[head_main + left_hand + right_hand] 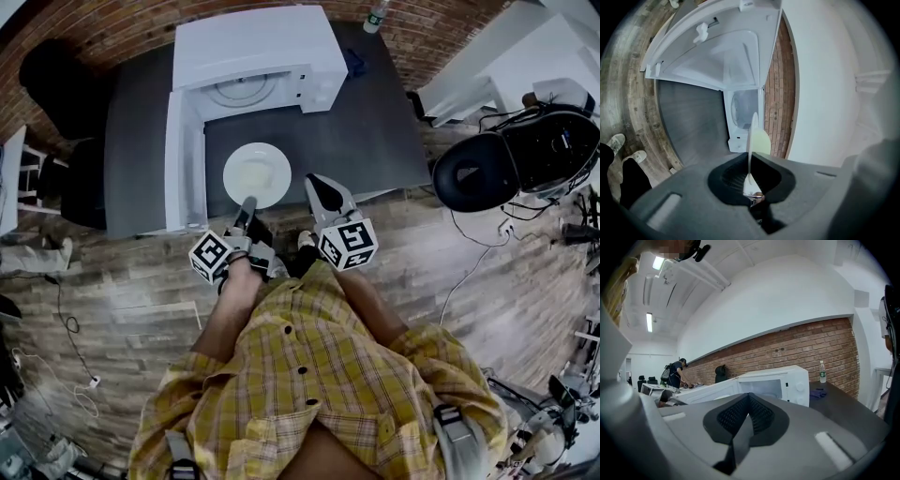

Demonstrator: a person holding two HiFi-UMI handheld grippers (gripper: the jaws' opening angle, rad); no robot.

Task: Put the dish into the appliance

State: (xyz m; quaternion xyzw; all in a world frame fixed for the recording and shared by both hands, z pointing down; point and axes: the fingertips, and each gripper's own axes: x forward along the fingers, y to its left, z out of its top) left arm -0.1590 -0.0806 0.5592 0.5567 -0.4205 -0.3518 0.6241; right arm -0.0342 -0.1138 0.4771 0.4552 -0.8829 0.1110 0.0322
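A round white dish point(257, 175) hangs level over the dark table, in front of the white microwave point(258, 56). The microwave's door point(184, 159) stands swung open to the left, and its glass turntable point(239, 91) shows inside. My left gripper point(248, 203) is shut on the dish's near rim. In the left gripper view the dish point(754, 136) stands edge-on between the closed jaws of the left gripper point(750, 180), pointing at the microwave's open cavity point(743, 110). My right gripper point(317, 183) hovers right of the dish, shut and empty. Its view shows the right gripper point(748, 398) and the microwave point(787, 380).
The dark grey table point(375, 122) carries a blue cloth point(354, 63) and a plastic bottle point(375, 14) behind the microwave's right side. A black chair point(478, 169) and a white desk point(487, 66) stand to the right. A person point(676, 372) stands far off.
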